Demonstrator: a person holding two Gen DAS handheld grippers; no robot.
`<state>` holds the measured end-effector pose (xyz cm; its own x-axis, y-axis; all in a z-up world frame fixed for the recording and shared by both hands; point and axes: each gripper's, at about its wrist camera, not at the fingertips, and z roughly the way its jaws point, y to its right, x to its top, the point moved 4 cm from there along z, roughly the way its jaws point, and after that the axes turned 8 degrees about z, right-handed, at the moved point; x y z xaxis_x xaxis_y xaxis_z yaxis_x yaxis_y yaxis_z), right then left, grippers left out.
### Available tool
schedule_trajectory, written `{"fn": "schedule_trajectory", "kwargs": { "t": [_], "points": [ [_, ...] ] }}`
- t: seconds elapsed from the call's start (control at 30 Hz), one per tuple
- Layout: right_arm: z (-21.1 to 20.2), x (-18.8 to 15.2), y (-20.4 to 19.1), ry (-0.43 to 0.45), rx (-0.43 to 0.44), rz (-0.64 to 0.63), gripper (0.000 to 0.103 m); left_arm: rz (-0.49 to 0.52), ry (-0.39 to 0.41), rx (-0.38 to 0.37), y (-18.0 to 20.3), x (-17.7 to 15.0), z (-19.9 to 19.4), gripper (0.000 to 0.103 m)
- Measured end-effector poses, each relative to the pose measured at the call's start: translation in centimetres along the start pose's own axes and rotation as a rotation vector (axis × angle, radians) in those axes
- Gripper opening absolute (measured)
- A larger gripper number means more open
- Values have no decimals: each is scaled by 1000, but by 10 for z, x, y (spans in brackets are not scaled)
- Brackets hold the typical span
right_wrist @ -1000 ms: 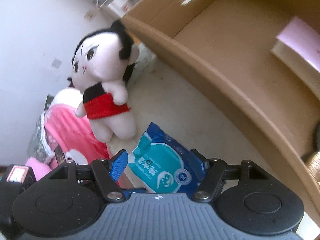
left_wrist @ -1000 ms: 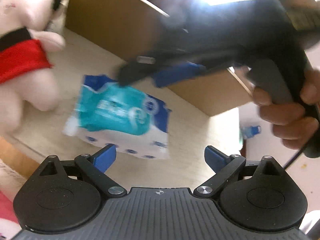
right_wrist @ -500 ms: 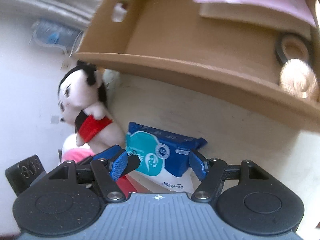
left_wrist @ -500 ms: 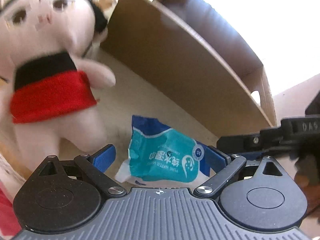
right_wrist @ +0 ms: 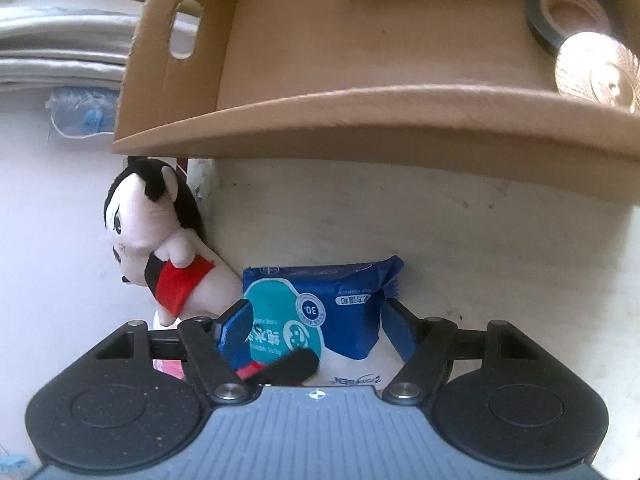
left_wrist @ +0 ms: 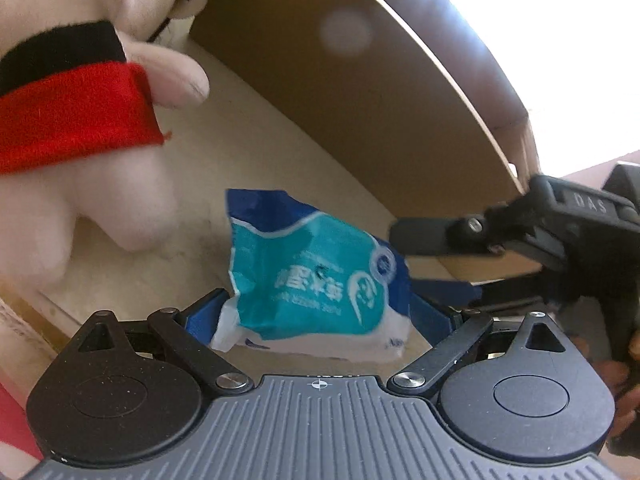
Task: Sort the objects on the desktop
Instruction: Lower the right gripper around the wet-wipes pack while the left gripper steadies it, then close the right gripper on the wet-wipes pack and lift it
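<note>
Surface: pale, scuffed tabletop (right_wrist: 460, 240).
Far side: open cardboard box (right_wrist: 360, 120) resting on it, its long wall facing the near edge.
Near middle: blue and teal wet-wipe pack (right_wrist: 332, 312) lying on the top.
Left: plush doll (right_wrist: 160, 256) in red, just beside the pack.

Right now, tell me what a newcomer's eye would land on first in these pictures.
First the blue and teal wet wipes pack, lying on the pale desktop with both grippers' blue fingers flanking it. Next the plush doll in a red skirt, standing just left of the pack. Behind them rises the cardboard box, holding a tape roll in its right corner.
</note>
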<state>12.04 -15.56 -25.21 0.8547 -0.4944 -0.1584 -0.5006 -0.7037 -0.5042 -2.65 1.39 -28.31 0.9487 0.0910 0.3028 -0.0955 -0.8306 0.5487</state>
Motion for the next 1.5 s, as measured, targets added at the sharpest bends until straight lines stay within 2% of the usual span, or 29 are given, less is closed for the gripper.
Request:
{"fn": "schedule_trajectory", "kwargs": {
  "t": [0.33,0.43,0.63,0.73,0.87,1.07,1.23,1.27,1.5],
  "points": [
    [8,-5,-23,-19,6,-156,74,-29,-47,-21,9,-33,-5,97],
    [10,-9,-32,-33,-2,-212,74,-35,-40,0,6,-39,-11,95],
    [-5,-8,-36,44,-42,-297,73,-96,9,-2,-13,-37,-21,96],
    [-3,-5,-28,45,-72,-291,73,-94,15,24,-21,-35,-17,96],
    [7,-6,-19,35,-75,-269,73,-105,23,16,-29,-33,-13,97],
    [24,-10,-15,-2,-36,-240,73,-79,9,7,-30,-34,-2,97],
    [36,-12,-19,-14,-28,-272,77,-31,21,22,-23,-30,7,100],
    [37,-11,-19,-16,-26,-275,78,-33,22,21,-22,-30,9,103],
    [35,-7,-10,-37,10,-246,79,-56,48,19,-27,-31,11,103]
  ]
}}
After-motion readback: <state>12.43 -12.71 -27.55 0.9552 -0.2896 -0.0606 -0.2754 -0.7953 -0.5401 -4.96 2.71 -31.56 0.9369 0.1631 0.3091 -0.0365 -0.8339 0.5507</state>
